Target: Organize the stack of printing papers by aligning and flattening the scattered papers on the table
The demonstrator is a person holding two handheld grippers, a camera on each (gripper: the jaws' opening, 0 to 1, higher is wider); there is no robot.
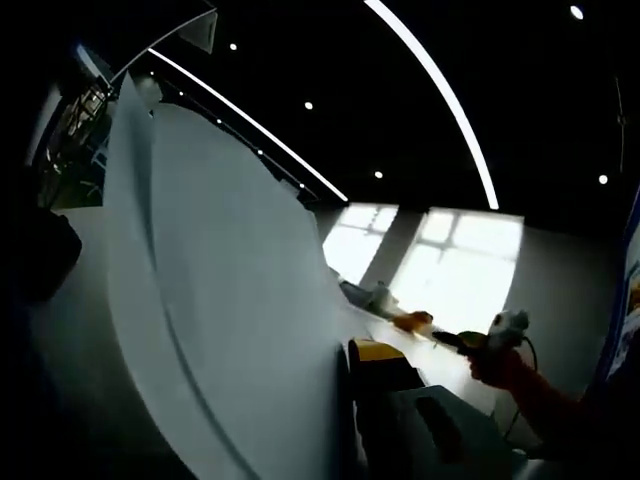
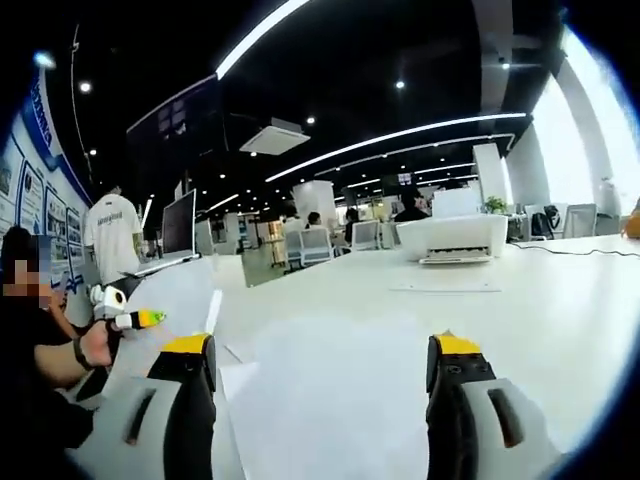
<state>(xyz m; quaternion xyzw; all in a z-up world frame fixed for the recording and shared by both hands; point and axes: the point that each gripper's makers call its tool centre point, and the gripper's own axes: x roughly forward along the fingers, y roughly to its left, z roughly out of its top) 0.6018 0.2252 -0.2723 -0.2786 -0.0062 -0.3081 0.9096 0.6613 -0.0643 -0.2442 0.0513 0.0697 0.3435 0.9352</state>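
Left gripper view: paper stack (image 1: 230, 300) seen lifted on edge, pressed against left tongs (image 1: 345, 400), long axis running near to far; only one jaw visible, grip cannot be told. Other gripper (image 1: 490, 340) seen far right over bench (image 1: 440, 365).

Right gripper view: right tongs (image 2: 320, 360) spread wide, nothing held; loose sheets (image 2: 330, 380) lying flat between jaws on bench (image 2: 540, 290), not seen from left. Left hand (image 2: 100, 340) seen at left.

Your right gripper (image 2: 325, 400) has pale grey jaws faced in black, each with a yellow tip and a dark slot. You wear a black wristband (image 2: 78, 352) and a dark sleeve (image 2: 30, 350).
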